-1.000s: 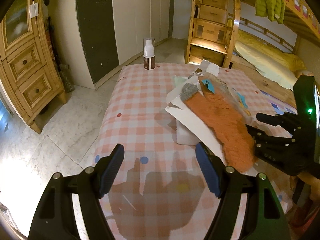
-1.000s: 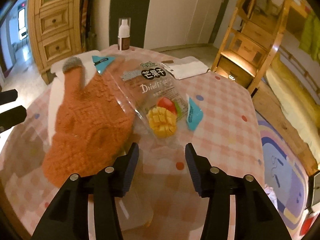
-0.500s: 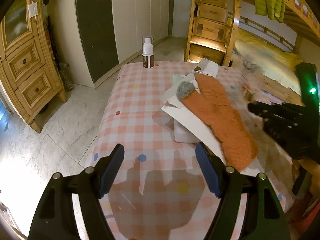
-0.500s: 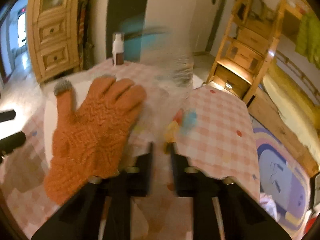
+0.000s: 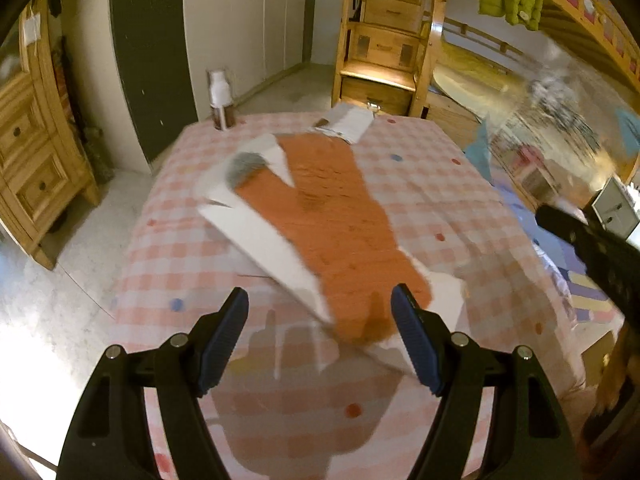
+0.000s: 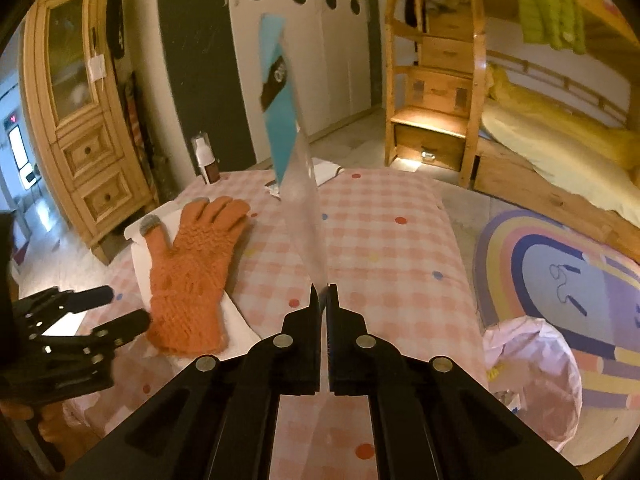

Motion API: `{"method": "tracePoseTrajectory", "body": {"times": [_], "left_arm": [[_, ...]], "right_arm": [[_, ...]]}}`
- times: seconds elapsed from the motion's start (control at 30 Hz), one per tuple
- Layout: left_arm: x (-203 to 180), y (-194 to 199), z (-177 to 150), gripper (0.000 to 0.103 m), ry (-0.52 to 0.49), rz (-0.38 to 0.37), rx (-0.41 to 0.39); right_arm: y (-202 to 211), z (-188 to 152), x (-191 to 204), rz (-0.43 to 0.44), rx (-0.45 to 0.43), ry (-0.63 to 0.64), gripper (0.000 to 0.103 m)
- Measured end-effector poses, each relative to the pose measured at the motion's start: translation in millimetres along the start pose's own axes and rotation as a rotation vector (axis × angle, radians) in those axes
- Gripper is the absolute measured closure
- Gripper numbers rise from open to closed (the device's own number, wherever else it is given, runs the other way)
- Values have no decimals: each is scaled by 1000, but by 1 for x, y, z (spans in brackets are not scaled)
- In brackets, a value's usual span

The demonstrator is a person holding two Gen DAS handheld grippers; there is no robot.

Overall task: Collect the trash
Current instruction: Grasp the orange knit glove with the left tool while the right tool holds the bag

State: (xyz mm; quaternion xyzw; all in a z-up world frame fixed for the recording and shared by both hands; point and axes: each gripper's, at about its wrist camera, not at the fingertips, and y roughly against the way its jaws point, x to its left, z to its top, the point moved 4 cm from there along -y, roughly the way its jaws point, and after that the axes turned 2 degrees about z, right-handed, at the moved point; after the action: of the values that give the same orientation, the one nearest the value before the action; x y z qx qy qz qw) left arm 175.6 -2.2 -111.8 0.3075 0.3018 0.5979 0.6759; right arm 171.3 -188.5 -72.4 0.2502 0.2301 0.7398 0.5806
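Above the checked surface (image 6: 384,216), the right hand-held gripper (image 6: 324,300) is clamped on a clear snack wrapper (image 6: 298,168) — held edge-on, upright. Left hand-held gripper (image 5: 320,320) gapes wide, empty — over the orange glove (image 5: 332,216)

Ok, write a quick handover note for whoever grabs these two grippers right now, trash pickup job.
Right gripper: jaws shut on the clear plastic dried-fruit wrapper with the blue corner, lifted off the pink checked tablecloth.
Left gripper: open, empty, over the orange knitted glove that lies on white paper.
Done: wrapper picked up.
Left: drop it, likely into the pale pink plastic bag on the floor; then check the white paper and far-edge scraps. The brown bottle with the white cap is probably not trash.
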Motion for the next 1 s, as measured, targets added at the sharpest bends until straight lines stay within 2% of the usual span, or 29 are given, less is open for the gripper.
{"method": "tracePoseTrajectory", "body": {"times": [0.1, 0.3, 0.4, 0.5, 0.57, 0.63, 0.67, 0.7, 0.8, 1.0], "left_arm": [[-8, -10, 5, 32, 18, 3, 18], [-31, -28, 12, 32, -38, 72, 36], [-38, -37, 11, 32, -71, 135, 45], [-37, -36, 10, 34, -69, 148, 41], [-38, -35, 9, 46, -85, 152, 35], [-41, -33, 8, 68, -106, 150, 30], [-41, -32, 8, 72, -114, 155, 25], [-40, -30, 10, 88, -120, 157, 15], [-40, -24, 15, 92, -129, 123, 7], [-41, 15, 46, 92, -183, 105, -113]], "right_arm": [[-1, -4, -7, 5, -1, -26, 101], [-2, -5, -12, 20, -6, -59, 101], [-2, -5, -10, 17, -5, -50, 101], [-1, -6, -9, 17, -5, -46, 101], [-1, -6, -9, 17, -6, -47, 101], [-1, -7, -9, 17, -6, -47, 101], [-1, -6, -9, 17, -5, -46, 101], [-1, -6, -9, 16, -6, -45, 101], [1, -6, -9, 14, -13, -43, 101], [3, -5, -13, 20, -28, -62, 101]]}}
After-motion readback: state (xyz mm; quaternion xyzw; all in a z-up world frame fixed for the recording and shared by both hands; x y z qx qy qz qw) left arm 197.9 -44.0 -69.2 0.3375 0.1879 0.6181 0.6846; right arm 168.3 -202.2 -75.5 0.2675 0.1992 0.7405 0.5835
